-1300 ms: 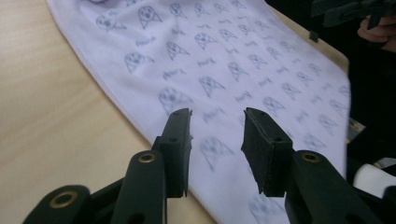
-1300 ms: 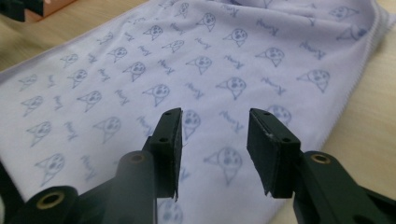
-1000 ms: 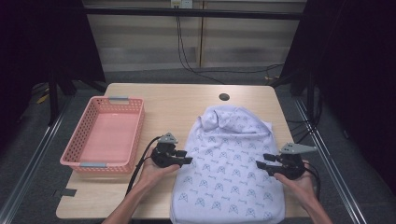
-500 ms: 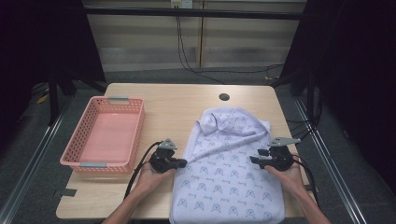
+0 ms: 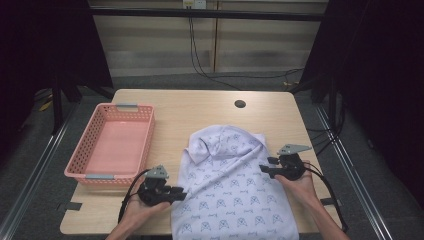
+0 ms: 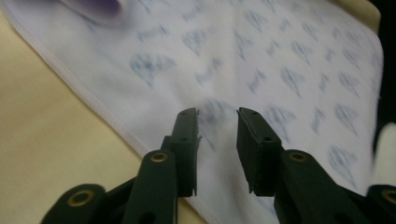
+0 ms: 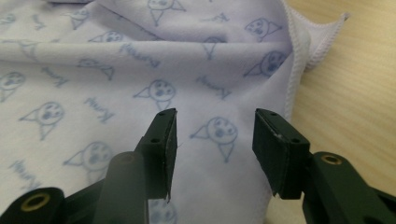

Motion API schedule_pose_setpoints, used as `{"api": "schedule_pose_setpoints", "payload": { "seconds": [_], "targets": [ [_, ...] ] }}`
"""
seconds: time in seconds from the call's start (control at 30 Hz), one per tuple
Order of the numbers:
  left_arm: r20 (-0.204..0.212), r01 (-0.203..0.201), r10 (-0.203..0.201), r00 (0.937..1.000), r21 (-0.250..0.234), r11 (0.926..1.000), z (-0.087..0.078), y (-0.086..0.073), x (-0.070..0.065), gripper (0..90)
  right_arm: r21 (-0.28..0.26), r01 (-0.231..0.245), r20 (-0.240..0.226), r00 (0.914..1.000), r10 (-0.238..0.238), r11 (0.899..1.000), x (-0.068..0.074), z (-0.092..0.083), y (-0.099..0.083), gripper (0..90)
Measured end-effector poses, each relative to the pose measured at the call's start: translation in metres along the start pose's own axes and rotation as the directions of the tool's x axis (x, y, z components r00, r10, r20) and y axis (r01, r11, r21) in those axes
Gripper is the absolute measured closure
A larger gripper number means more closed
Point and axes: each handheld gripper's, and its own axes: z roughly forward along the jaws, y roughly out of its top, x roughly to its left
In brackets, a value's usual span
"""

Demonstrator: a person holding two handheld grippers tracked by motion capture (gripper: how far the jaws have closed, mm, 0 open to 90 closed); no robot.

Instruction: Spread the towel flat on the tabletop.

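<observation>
A lavender cloth (image 5: 235, 190) printed with small blue faces lies spread on the wooden table (image 5: 200, 110), its far end bunched into a fold and its near end hanging over the table's front edge. My left gripper (image 5: 180, 193) sits at the cloth's left edge, pointing right. Its jaws have just been opening and now stand a little apart over the hem (image 6: 218, 114), with nothing pinched between the pads. My right gripper (image 5: 265, 168) hovers open above the cloth (image 7: 116, 70) just inside its right hem (image 7: 215, 114), pointing left.
A pink plastic basket (image 5: 127, 106) stands on the left part of the table with nothing in it. A dark round hole (image 5: 240, 104) is in the tabletop near the far edge. Bare wood shows beyond the cloth and along its right side.
My left gripper has drawn back toward the near edge and slightly left. The right gripper has shifted left, onto the cloth. The cloth's far end sits a bit nearer.
</observation>
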Motion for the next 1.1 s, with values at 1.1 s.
{"api": "schedule_pose_setpoints", "payload": {
  "seconds": [1.1],
  "targets": [
    [-0.021,-0.02,0.018,0.9996,-0.08,0.9966,0.018,0.039,0.002,62.3,-0.027,0.001,-0.08,0.9968,-0.003,1.0,0.019,-0.044,-0.006,52.8]
  ]
}}
